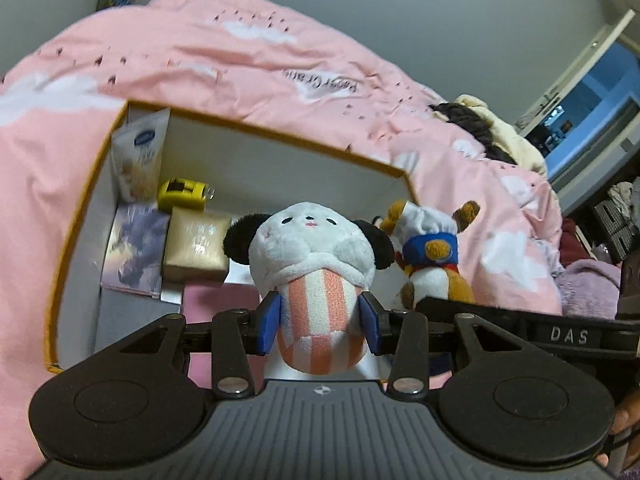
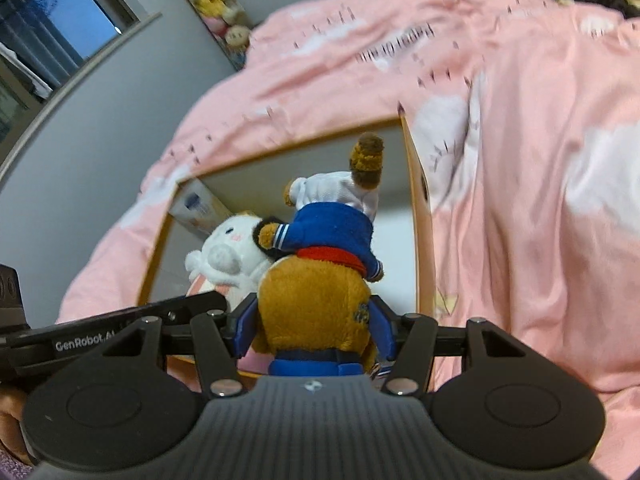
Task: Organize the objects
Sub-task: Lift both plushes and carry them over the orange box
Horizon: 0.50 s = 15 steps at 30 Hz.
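Plush panda [image 1: 316, 264] in L gripper [image 1: 322, 322], dog [image 2: 320, 280] in R gripper [image 2: 316, 328]

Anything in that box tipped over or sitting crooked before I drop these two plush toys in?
The white pouch with a blue logo leans tilted in the far left corner of the orange-rimmed white box; nothing looks spilled or damaged.

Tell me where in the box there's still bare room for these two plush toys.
Free floor shows in the box along its back wall, right of the yellow toy car, and toward the right wall. The left side is crowded: pouch, car, booklet and gold box sit packed together.
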Available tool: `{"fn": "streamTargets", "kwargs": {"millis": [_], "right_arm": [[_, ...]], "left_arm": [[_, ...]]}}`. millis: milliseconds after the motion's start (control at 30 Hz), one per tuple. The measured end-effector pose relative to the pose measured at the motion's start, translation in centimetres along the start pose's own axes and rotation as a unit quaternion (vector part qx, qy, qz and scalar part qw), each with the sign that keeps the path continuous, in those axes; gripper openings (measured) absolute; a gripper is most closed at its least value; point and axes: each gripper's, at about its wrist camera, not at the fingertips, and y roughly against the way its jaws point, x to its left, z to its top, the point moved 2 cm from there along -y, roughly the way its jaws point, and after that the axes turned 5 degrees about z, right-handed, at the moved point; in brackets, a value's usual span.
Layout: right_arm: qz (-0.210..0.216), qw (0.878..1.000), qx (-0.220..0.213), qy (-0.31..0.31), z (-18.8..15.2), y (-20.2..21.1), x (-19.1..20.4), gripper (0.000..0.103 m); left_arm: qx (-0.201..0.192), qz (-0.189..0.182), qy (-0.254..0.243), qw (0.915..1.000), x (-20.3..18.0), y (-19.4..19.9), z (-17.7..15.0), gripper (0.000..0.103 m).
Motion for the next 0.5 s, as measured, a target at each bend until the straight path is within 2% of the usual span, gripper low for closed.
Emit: {"fn": "streamTargets", "kwargs": {"millis": [67, 233, 500], "right_arm": [[-0.003, 1.0, 0.007, -0.003, -0.1, -0.7, -0.3, 0.059], [-0.045, 0.999, 0.011, 0.022, 0.1, -2.2, -0.1, 0.059], [-0.058, 0.997, 0.03, 0.043, 0.4, -3.8, -0.1, 0.063]], "left_arm": [[0.005, -0.002, 0.005, 1.0, 0.3, -0.9, -0.2, 0.048], [0.025, -0.013, 0.017, 0.9995, 0.6, -2.7, -0.7, 0.048], [0.041, -0.012, 0.032, 0.9986, 1.1, -4.4, -0.8, 0.048]]}}
